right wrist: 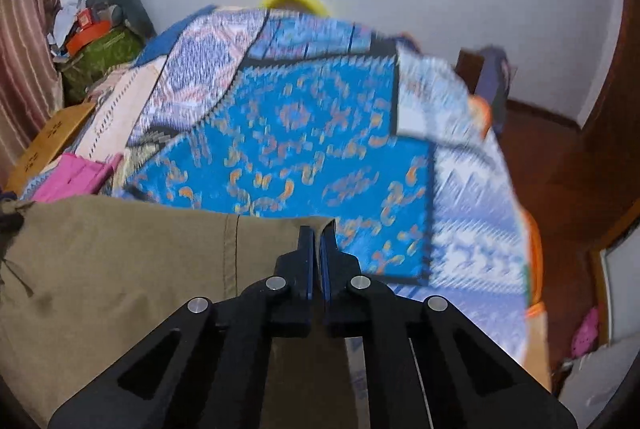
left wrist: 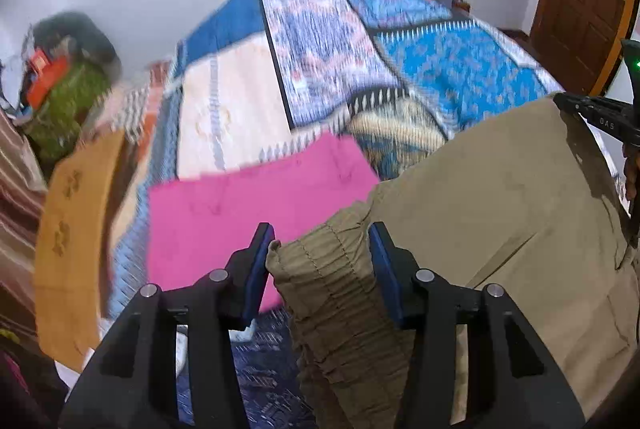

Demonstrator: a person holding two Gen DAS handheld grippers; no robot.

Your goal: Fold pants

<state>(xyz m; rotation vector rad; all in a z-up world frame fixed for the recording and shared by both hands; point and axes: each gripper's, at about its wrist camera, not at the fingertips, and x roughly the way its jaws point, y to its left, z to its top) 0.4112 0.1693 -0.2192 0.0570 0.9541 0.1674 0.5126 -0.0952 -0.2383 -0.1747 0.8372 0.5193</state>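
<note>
we see the khaki pants (left wrist: 500,197) spread across the lower right of the left wrist view, lying on a patchwork bedspread (left wrist: 452,69) that fills the middle of the frame. the gathered elastic waistband (left wrist: 328,269) bunches up at the lower centre, right between the blue pads of the left gripper (left wrist: 320,253). its fingers stand at a medium width with the waistband filling the gap; both pads look to be touching the cloth, though we cannot tell how firmly they press. just left of the waistband lies a folded pink cloth (left wrist: 248,197), and further left a mustard-coloured cloth (left wrist: 68,241) runs down the left edge of the bed. at the right edge of this view, part of the right gripper (left wrist: 600,117) shows as a black bar over the far end of the pants.

in the right wrist view the pants (right wrist: 120,269) fill the lower left, with a stitched seam running down near the centre. the right gripper (right wrist: 318,245) sits at the bottom centre, its fingers drawn together with only a sliver between the pads, pinching the upper right corner of the khaki fabric. the bedspread (right wrist: 300,133) spreads above and to the right, and the pink cloth (right wrist: 76,177) peeks in at mid left.
</note>
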